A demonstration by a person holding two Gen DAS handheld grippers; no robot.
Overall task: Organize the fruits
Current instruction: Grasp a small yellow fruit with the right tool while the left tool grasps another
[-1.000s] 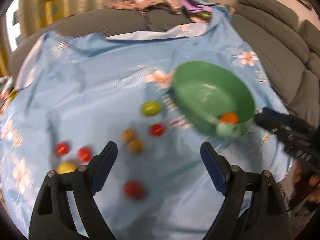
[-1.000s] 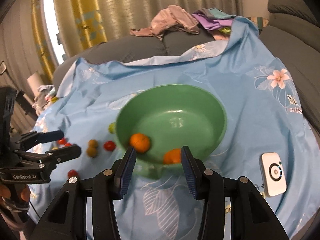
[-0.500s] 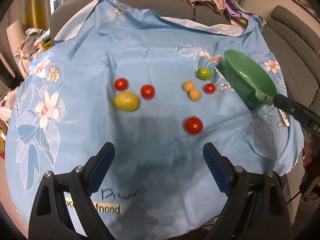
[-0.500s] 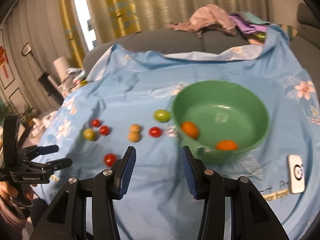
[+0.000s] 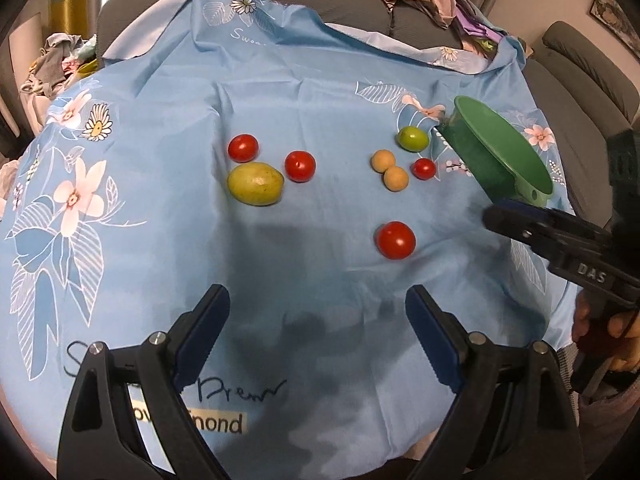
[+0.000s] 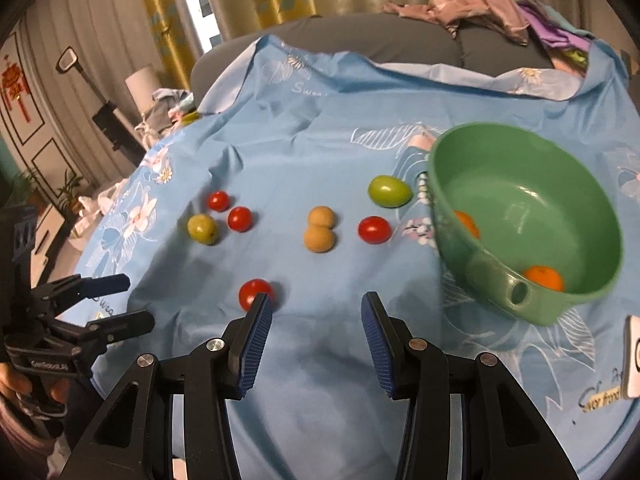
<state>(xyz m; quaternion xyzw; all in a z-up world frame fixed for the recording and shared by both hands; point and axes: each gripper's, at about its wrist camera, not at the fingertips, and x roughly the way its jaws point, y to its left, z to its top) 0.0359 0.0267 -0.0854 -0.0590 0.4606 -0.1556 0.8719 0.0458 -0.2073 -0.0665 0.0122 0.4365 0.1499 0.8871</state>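
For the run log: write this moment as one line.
left gripper: open, empty | right gripper: open, empty | green plastic bowl: two orange fruits inside | blue floral cloth: eight fruits loose

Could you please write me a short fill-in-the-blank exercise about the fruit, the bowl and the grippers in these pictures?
1. The green bowl holds ___ orange fruits.
2. The number of red tomatoes lying on the blue cloth is ___.
3. The two tan fruits lie ___ each other.
4. Both the left gripper and the right gripper are ___.

Missing words: two; four; touching; open
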